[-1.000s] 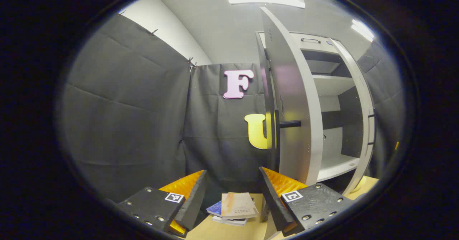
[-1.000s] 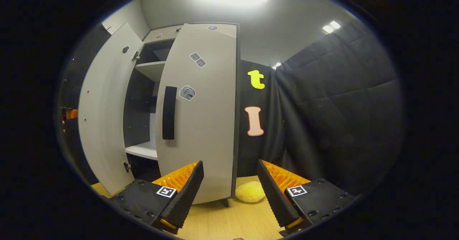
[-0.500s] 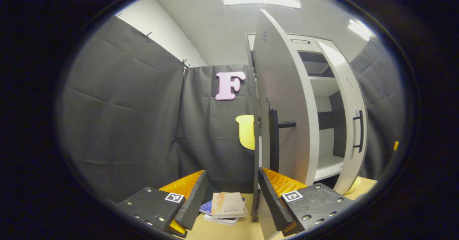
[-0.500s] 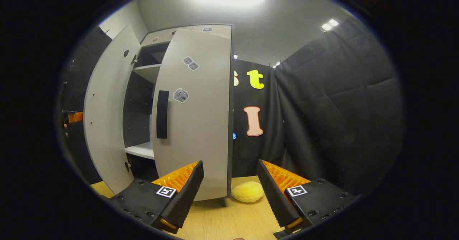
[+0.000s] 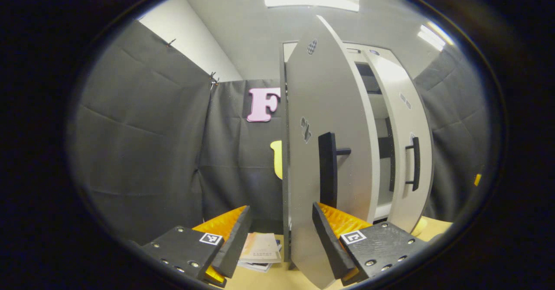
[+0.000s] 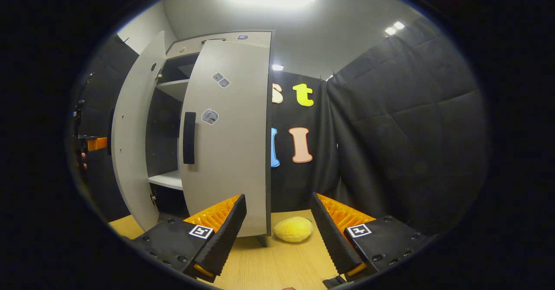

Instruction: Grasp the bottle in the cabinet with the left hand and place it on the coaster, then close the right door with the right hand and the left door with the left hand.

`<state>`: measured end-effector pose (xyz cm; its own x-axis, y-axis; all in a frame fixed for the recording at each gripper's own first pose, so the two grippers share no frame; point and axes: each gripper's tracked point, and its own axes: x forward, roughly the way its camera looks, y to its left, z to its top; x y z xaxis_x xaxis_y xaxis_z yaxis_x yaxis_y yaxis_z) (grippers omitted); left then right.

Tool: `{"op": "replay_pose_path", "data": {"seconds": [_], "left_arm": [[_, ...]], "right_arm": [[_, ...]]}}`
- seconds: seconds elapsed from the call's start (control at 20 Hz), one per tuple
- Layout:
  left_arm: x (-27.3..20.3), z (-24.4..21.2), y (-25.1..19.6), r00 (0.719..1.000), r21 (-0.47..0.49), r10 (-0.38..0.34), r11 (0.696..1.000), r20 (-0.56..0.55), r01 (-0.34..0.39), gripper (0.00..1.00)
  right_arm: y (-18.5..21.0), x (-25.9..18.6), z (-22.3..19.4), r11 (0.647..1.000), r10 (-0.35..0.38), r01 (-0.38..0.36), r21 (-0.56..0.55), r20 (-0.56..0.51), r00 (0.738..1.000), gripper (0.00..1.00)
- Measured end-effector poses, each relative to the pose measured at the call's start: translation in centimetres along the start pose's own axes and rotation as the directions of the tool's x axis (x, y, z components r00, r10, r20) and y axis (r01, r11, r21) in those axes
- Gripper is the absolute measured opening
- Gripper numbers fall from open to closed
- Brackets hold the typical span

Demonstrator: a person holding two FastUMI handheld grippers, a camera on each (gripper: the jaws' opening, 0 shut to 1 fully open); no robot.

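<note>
The grey left door (image 5: 312, 108) of the cabinet (image 6: 173, 88) stands half open right in front of my left gripper (image 5: 282, 243). That gripper is open, and the door's free edge rises between its fingers. One finger (image 5: 330, 243) lies close to the door's outer face, under the black handle (image 5: 328, 168); I cannot tell if they touch. The right door (image 6: 230, 151) with its black handle (image 6: 189, 137) stands nearly shut, and it appears again as the right door (image 5: 407, 121) beyond the left one. My right gripper (image 6: 277, 238) hangs open just before it, holding nothing.
A small stack of books (image 5: 260, 251) lies on the wooden table (image 6: 269, 264) left of the cabinet. A yellow round cushion (image 6: 294, 229) sits by the right door's lower corner. The left door (image 6: 130, 134) and a bare shelf (image 6: 167, 179) show through the gap.
Both doors have swung toward the cabinet. The left door's outer face and handle have turned into the left gripper view, and the gap to the shelves has narrowed.
</note>
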<state>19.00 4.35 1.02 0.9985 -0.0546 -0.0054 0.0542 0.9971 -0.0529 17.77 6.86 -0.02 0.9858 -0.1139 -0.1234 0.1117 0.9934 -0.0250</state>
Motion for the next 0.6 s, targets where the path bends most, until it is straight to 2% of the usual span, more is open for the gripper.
{"op": "replay_pose_path", "data": {"seconds": [0.2,0.25,0.3,0.4,0.45,0.5,0.55,0.6], "left_arm": [[0.3,-0.1,-2.0,1.0,-0.01,-0.025,1.0,0.001,0.025,0.83],[0.5,-0.1,-2.6,0.999,-0.013,-0.032,0.999,0.001,0.032,0.83],[0.7,-0.1,-3.3,0.999,-0.017,-0.041,0.999,0.002,0.041,0.9],[1.2,-0.1,-4.7,0.998,-0.024,-0.055,0.998,0.003,0.056,0.9],[1.5,-0.1,-5.2,0.998,-0.027,-0.064,0.998,0.005,0.064,0.83],[1.9,-0.2,-5.9,0.997,-0.03,-0.072,0.997,0.007,0.072,0.83],[2.3,-0.3,-6.7,0.997,-0.038,-0.081,0.996,0.009,0.082,0.9],[2.8,-0.4,-7.6,0.995,-0.047,-0.097,0.994,0.009,0.097,0.9]], "right_arm": [[-0.3,-0.3,0.0,1.0,-0.015,0.015,0.003,0.004,1.0,0.96],[-0.3,-0.4,0.0,1.0,-0.018,0.018,0.004,0.004,1.0,0.92],[-0.5,-0.5,0.0,1.0,-0.023,0.023,0.005,0.005,1.0,0.96],[-0.7,-0.5,0.0,0.999,-0.033,0.033,0.006,0.002,0.999,0.96],[-0.8,-0.6,0.0,0.999,-0.039,0.039,0.008,0.001,0.999,0.96],[-0.9,-0.7,0.0,0.999,-0.046,0.046,0.009,0.001,0.999,0.96],[-1.0,-0.7,0.0,0.998,-0.054,0.054,0.012,0.0,0.999,0.96],[-1.1,-0.7,0.0,0.998,-0.062,0.062,0.016,-0.001,0.998,0.92]]}}
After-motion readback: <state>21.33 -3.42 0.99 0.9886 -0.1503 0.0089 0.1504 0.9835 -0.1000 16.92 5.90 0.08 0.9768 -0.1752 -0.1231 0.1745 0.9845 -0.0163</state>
